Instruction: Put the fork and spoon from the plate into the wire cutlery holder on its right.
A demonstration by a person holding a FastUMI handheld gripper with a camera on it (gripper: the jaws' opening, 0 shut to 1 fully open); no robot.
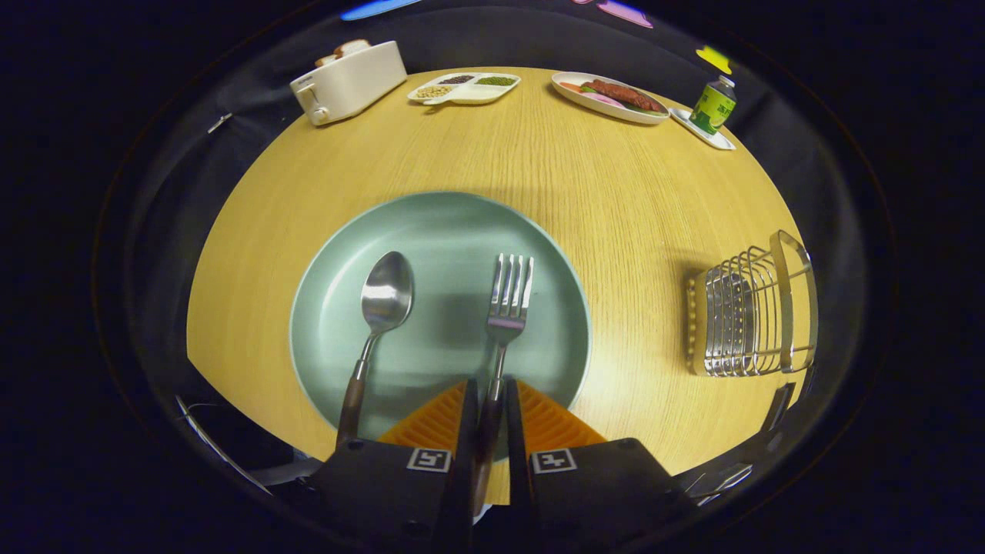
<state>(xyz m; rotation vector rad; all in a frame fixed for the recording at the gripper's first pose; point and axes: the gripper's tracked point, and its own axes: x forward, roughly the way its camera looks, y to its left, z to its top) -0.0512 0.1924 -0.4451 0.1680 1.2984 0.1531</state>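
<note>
A pale green plate (439, 231) sits on the round wooden table just ahead of the fingers. On it lie a steel spoon (385, 296) to the left and a steel fork (509, 296) to the right, both with dark handles pointing back toward me. My gripper (489, 404) is shut on the fork's handle, with both fingers pressed against it over the plate's near rim. The fork's tines still rest on the plate. The wire cutlery holder (750, 312) stands on the table to the right of the plate.
At the far side of the table stand a white toaster (350, 81), a divided tray of beans (465, 88), an oval plate of food (612, 98) and a green can (713, 105) on a small white tray. Bare wood lies between plate and holder.
</note>
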